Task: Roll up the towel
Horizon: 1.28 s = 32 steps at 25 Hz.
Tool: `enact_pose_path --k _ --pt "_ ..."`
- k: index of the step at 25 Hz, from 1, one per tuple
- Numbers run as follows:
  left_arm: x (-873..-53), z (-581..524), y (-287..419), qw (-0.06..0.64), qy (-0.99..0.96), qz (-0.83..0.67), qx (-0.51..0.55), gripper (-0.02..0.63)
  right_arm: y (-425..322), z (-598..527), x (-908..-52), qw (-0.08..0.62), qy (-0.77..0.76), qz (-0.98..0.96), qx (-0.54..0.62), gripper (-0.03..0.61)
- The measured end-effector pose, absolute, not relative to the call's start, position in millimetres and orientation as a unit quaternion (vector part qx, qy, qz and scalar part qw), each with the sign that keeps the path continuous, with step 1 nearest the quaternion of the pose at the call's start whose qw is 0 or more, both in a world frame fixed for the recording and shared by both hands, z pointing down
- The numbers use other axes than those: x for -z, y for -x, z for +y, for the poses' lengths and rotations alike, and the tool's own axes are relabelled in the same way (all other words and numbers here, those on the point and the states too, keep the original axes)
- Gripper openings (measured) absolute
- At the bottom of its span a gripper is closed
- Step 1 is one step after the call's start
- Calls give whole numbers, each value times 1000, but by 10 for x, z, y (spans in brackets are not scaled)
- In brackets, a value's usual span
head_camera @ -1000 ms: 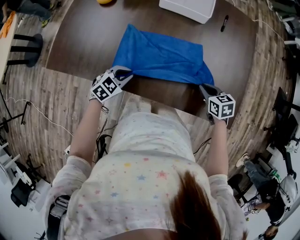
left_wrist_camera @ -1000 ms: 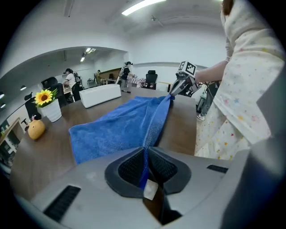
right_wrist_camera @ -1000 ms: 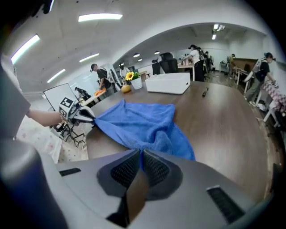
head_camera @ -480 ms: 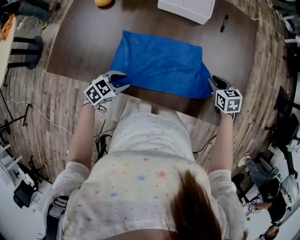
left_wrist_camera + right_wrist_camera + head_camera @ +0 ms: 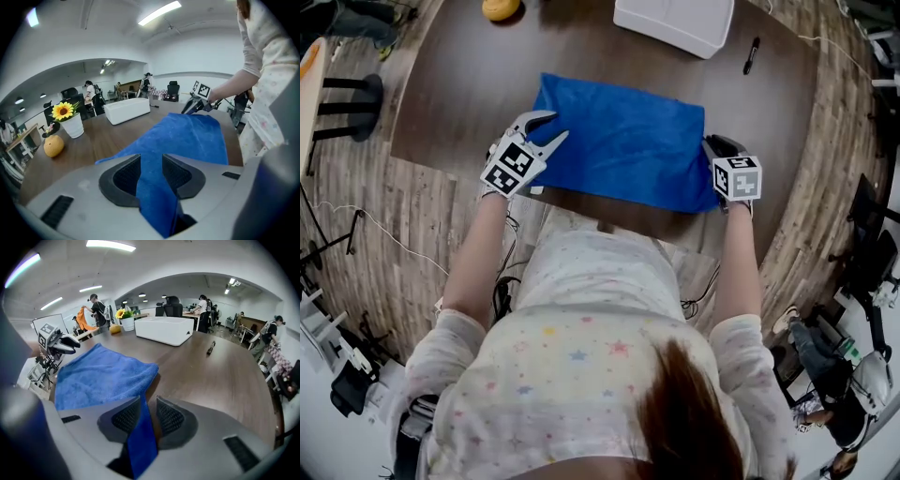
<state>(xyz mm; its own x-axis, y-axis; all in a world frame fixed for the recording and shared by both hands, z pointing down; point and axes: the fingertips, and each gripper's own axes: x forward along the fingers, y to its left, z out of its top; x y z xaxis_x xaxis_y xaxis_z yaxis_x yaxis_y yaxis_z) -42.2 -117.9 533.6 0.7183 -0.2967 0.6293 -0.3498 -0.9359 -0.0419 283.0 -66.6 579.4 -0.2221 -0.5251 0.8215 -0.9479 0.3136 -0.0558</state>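
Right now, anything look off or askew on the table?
Nothing stands out. The blue towel lies flat and unrolled on the table, near corners between the jaws of the left gripper, which have just been opening, and the right gripper. Nothing spilled or damaged.

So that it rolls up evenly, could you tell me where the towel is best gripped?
Probably its two near corners, coming in from the near side: the towel lies flat, with its near edge running close along the table edge.
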Motion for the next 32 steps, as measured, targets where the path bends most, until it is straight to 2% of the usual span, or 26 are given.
enact_pose_path --k 5,9,11,23,24,28,32 --pt "-5543 -1590 414 43 -906 -239 -347 124 -2681 -747 -5815 370 -496 -731 -287 106" --pt "-5810 -1780 422 53 -885 -263 -380 124 -2653 -702 -5818 380 -494 -732 -275 17" --pt "-5897 -1818 428 62 -881 -261 -390 124 -2714 -684 -5794 368 -510 -725 -280 8" --pt "-5863 -1809 424 64 -887 -256 -380 126 -3835 -185 -5694 343 -672 -580 -306 17" --pt "-5855 -1797 410 63 -887 -256 -379 126 -3867 -193 -5639 337 -678 -580 -300 39" --pt "-5836 -1783 384 64 -887 -262 -373 126 -3704 -499 -5547 322 -649 -628 -285 58" --pt "-5847 -1790 395 62 -888 -265 -371 124 -3483 -862 -5703 357 -607 -656 -272 63"
